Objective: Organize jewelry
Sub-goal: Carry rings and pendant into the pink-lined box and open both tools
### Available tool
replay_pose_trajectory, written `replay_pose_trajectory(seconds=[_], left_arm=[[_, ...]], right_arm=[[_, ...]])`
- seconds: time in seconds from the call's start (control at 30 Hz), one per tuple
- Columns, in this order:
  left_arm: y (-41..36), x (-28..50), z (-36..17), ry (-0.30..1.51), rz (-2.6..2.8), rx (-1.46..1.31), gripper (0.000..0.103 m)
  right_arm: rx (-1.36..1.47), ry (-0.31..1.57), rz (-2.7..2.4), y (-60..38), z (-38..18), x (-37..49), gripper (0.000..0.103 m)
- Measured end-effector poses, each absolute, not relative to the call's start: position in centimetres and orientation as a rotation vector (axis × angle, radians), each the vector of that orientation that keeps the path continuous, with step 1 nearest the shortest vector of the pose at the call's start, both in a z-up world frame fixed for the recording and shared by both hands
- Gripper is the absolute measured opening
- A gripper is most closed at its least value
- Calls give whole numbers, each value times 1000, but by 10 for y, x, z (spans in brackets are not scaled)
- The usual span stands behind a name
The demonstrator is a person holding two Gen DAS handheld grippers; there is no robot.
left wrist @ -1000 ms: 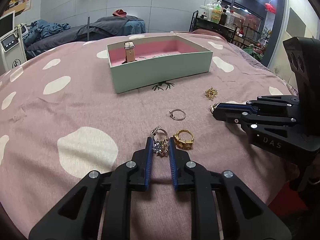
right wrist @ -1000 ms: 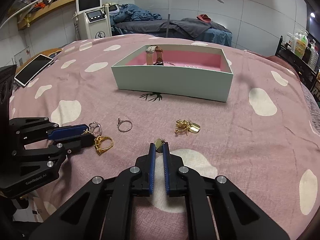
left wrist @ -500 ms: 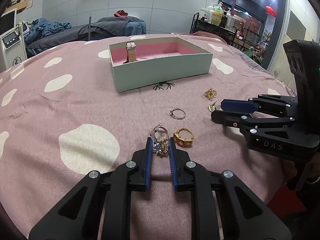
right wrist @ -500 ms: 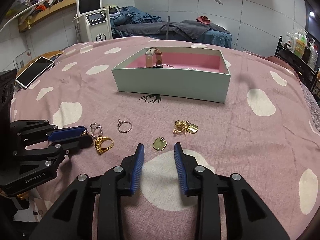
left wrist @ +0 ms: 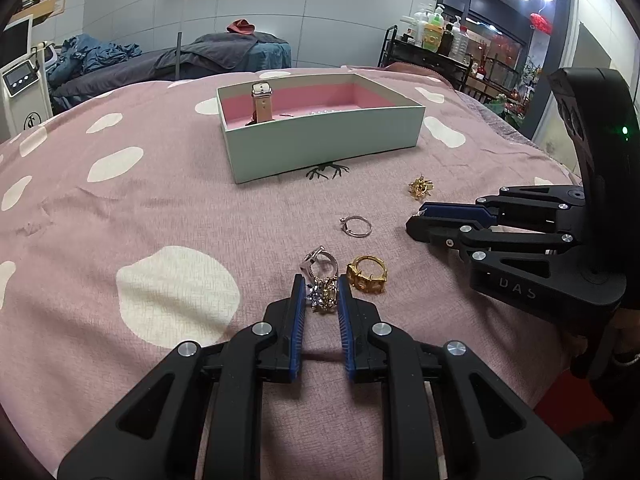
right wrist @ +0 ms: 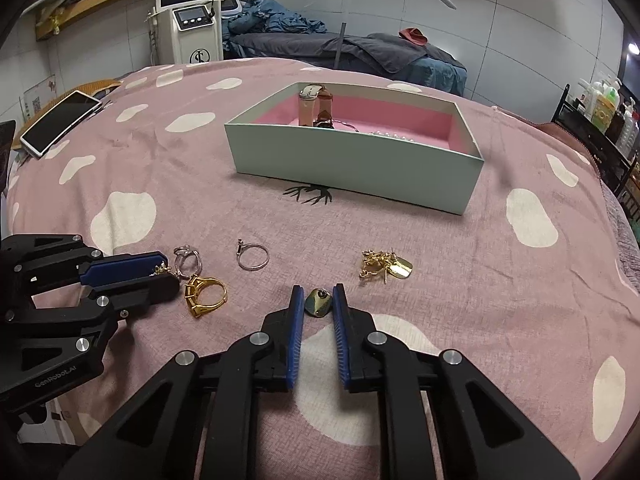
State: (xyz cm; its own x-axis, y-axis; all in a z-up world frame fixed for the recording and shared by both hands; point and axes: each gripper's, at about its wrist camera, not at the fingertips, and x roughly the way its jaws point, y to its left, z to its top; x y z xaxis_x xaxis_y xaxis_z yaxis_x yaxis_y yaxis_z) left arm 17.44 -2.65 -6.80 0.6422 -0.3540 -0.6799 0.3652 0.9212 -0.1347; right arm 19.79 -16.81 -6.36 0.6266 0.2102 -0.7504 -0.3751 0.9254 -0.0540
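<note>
A mint box [left wrist: 320,142] with a pink lining holds a watch [left wrist: 262,102] and a pearl string; it also shows in the right wrist view [right wrist: 352,172]. My left gripper [left wrist: 320,292] is shut on a sparkly flower brooch [left wrist: 323,296], low over the cloth. Next to it lie a silver ring [left wrist: 320,262] and a gold ring [left wrist: 367,274]. My right gripper [right wrist: 318,300] has its jaws close around a flat gold pendant [right wrist: 318,303] on the cloth; contact is unclear.
A thin silver ring [right wrist: 253,257] and a gold charm cluster [right wrist: 382,266] lie loose on the pink spotted cloth [right wrist: 460,264]. A tablet [right wrist: 60,122] lies at the far left edge. The table drops off at the right.
My right gripper opened, dropping the pendant on the cloth, then came down and narrowed around it again. My left gripper stayed shut on the brooch and barely moved.
</note>
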Motion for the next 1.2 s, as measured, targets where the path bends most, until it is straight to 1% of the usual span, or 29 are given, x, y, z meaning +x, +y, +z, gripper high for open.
replay_pose_trajectory(seconds=[0.5,0.93,1.2], left_arm=[[-29,169,-52,753,-441,27,16],[-35,188,-24,728,-481,54,16],[-39,219,0,698,-499,60,16]], right_arm=[[-10,823,447,-197,-49,184,14],[5,791,512,-212,-17,192,14],[-21,747,512,-217,10,213,14]])
